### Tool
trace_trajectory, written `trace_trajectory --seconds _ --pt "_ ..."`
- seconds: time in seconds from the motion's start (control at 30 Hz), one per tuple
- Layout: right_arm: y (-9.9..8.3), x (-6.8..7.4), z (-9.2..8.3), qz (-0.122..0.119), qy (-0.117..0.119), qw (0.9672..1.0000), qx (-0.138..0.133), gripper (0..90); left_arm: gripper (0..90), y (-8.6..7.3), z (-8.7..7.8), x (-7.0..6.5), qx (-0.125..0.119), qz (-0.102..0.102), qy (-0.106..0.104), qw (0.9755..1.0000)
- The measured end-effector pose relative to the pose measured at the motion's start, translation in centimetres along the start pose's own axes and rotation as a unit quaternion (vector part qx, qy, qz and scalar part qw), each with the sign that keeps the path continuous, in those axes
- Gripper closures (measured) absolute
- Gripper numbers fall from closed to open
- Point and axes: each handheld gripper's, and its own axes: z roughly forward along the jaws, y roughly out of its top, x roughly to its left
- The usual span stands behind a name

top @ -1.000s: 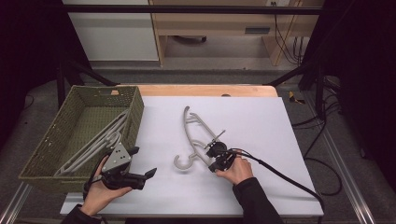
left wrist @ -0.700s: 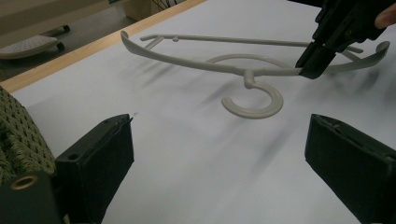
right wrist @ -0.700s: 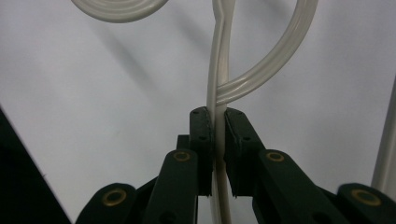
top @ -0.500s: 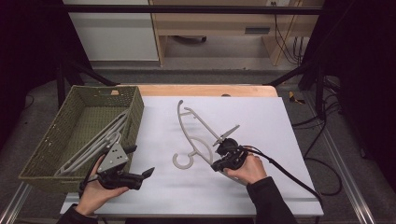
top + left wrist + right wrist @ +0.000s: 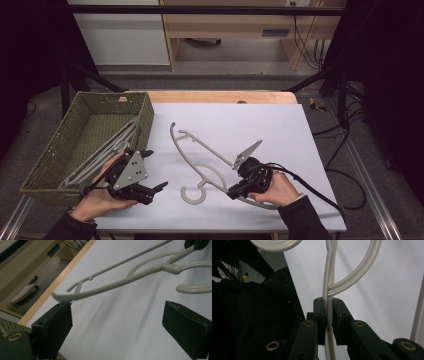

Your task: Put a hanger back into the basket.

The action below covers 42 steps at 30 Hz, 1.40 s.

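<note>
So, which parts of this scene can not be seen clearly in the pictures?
- Right gripper view: the hanger runs off the top edge, so its hook end is cut off; the dark left area is unreadable.
- Left gripper view: the hanger's right part is cut by the frame edge.
- High view: the hangers in the basket overlap, so their count is unclear; the right tongs hide their contact point.

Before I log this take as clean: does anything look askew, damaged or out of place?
Nothing looks damaged. The grey hanger is tilted, with the right gripper shut on its arm. The left gripper is open beside the green basket, which holds more hangers lying slanted.
</note>
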Motion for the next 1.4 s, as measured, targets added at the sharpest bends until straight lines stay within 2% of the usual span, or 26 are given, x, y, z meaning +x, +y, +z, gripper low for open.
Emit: trace_trajectory --seconds 0.17,0.33,0.47,0.5,0.57,0.63,0.7,0.87,0.9,0.97,1.03,1.13,1.3,1.33,1.4 --pt "-0.1 0.3 0.0 -0.015 0.016 0.9998 0.0 82.6 12.5 1.0 1.1 -0.4 0.008 0.05 -0.017 0.9986" --pt "-0.2 0.6 0.0 -0.022 0.024 0.9995 0.004 82.6 15.2 1.6 2.2 -1.1 0.019 0.101 -0.033 0.9941" --pt "-0.2 0.7 0.2 -0.031 0.034 0.9989 0.006 82.6 19.9 1.9 3.0 -1.7 0.031 0.15 -0.036 0.9876" --pt "-0.2 0.8 0.1 -0.031 0.037 0.9988 0.01 82.6 21.8 2.0 3.3 -1.9 0.031 0.156 -0.038 0.9866" --pt "-0.2 0.8 0.1 -0.033 0.04 0.9986 0.009 82.5 24.3 2.2 3.6 -2.1 0.045 0.186 -0.039 0.9807" --pt "-0.2 0.9 0.2 -0.035 0.042 0.9985 0.008 82.5 28.8 2.2 4.0 -2.3 0.046 0.202 -0.043 0.9774" --pt "-0.1 1.0 0.1 -0.035 0.045 0.9983 0.012 82.6 33.7 2.2 4.5 -2.6 0.049 0.221 -0.043 0.9731" --pt "-0.2 1.2 0.0 -0.04 0.053 0.9977 0.014 82.6 46.1 2.0 5.4 -3.0 0.057 0.25 -0.048 0.9653" --pt "-0.3 1.2 0.0 -0.045 0.056 0.9973 0.015 82.5 50.9 1.9 5.6 -3.0 0.058 0.258 -0.048 0.9633" --pt "-0.3 1.3 0.0 -0.043 0.059 0.9972 0.018 82.5 53.0 1.8 5.8 -3.1 0.06 0.269 -0.045 0.9601" --pt "-0.4 1.3 0.1 -0.05 0.065 0.9965 0.016 82.6 58.6 1.7 6.0 -3.1 0.057 0.275 -0.043 0.9588" --pt "-0.4 1.4 0.2 -0.046 0.067 0.9965 0.021 82.5 66.8 1.4 6.0 -3.2 0.053 0.286 -0.047 0.9557" --pt "-0.4 1.3 0.3 -0.051 0.073 0.9958 0.022 82.4 69.9 1.2 5.8 -3.5 0.055 0.303 -0.052 0.95" --pt "-0.4 1.3 0.3 -0.052 0.074 0.9956 0.023 82.3 70.2 1.1 5.8 -3.6 0.052 0.303 -0.051 0.9503" --pt "-0.3 1.2 0.3 -0.054 0.075 0.9954 0.024 82.2 71.5 1.1 5.7 -3.9 0.057 0.311 -0.052 0.9472"
